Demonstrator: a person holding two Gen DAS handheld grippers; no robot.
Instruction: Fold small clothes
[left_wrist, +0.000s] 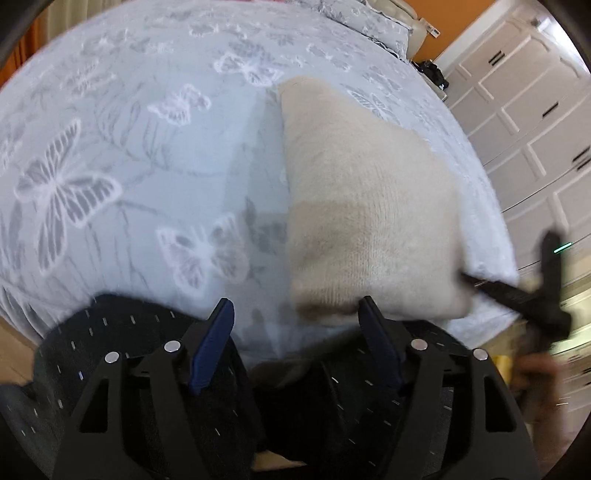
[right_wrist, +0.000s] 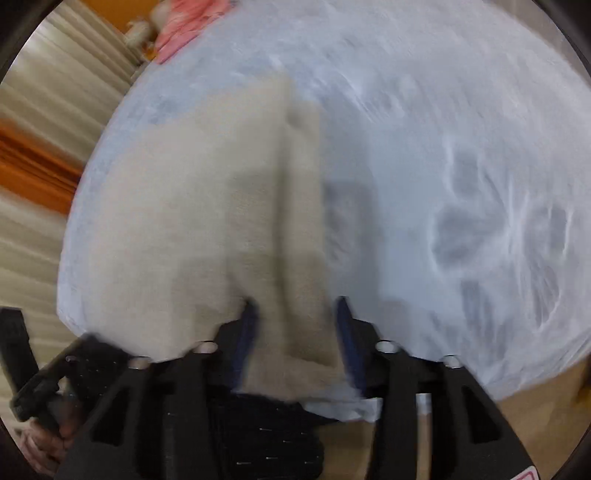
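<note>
Cream knit garment (left_wrist: 365, 206) lay folded on the butterfly-print bedspread (left_wrist: 110, 155), near the bed's edge. Left gripper (left_wrist: 297, 314) spread wide, empty, just beside the garment's near hem. Right gripper (right_wrist: 295, 314) spread, fingers straddling the garment's fold, not pinching.

Cream knit garment (left_wrist: 365, 206) on pale-blue butterfly-print bedspread (left_wrist: 110, 166).
</note>
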